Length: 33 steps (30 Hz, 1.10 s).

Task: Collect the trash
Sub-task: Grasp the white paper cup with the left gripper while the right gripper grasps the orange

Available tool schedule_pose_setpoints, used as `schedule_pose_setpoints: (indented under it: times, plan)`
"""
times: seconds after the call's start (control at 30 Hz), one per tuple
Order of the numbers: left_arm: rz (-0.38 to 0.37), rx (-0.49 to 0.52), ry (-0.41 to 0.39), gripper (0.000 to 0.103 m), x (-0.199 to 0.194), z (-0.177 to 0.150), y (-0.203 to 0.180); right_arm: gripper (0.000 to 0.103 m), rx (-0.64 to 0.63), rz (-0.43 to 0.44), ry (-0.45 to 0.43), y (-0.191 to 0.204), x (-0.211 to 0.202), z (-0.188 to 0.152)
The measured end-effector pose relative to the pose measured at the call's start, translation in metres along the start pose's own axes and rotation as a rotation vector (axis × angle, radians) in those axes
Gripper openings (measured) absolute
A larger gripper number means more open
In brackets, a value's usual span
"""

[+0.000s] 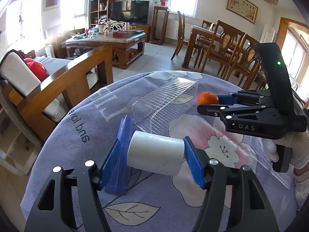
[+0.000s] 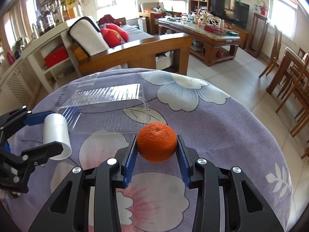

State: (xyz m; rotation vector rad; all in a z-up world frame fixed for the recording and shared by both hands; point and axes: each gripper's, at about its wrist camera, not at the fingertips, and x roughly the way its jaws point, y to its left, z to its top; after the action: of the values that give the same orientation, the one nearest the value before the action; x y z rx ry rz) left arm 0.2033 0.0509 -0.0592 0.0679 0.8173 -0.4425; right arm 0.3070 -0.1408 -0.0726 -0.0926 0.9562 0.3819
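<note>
Left gripper (image 1: 154,154) clamps white roll (image 1: 155,153), axis crosswise between pads; right gripper (image 2: 157,145) pinches orange (image 2: 156,142). Clear ribbed tray (image 2: 108,104) lies ahead, nearer left

One orange (image 2: 156,142), one white roll (image 1: 155,153), one clear ribbed plastic tray (image 1: 164,104), two hand-held grippers, one flowered worktop (image 2: 222,119).

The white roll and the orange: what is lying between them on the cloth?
In the right wrist view, the near edge of the clear plastic tray and bare flowered cloth lie between the white roll and the orange.
</note>
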Motion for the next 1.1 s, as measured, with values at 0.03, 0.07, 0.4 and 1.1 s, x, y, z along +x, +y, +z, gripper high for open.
schedule_pose_setpoints:
  times: [0.03, 0.07, 0.4, 1.1]
  plan:
    - [-0.006, -0.003, 0.001, 0.055, 0.001, 0.0, 0.001, 0.038, 0.006, 0.005, 0.0, 0.0, -0.001, -0.001]
    - [-0.01, -0.007, 0.001, 0.052, 0.001, 0.0, 0.002, 0.038, 0.012, 0.012, 0.002, -0.001, -0.002, -0.002]
    - [-0.036, -0.046, -0.037, 0.051, -0.009, -0.003, 0.011, 0.037, 0.027, 0.045, -0.013, -0.001, -0.038, -0.015]
    - [-0.178, 0.091, -0.172, 0.052, -0.093, -0.032, -0.127, 0.037, 0.263, 0.116, -0.28, -0.026, -0.217, -0.134]
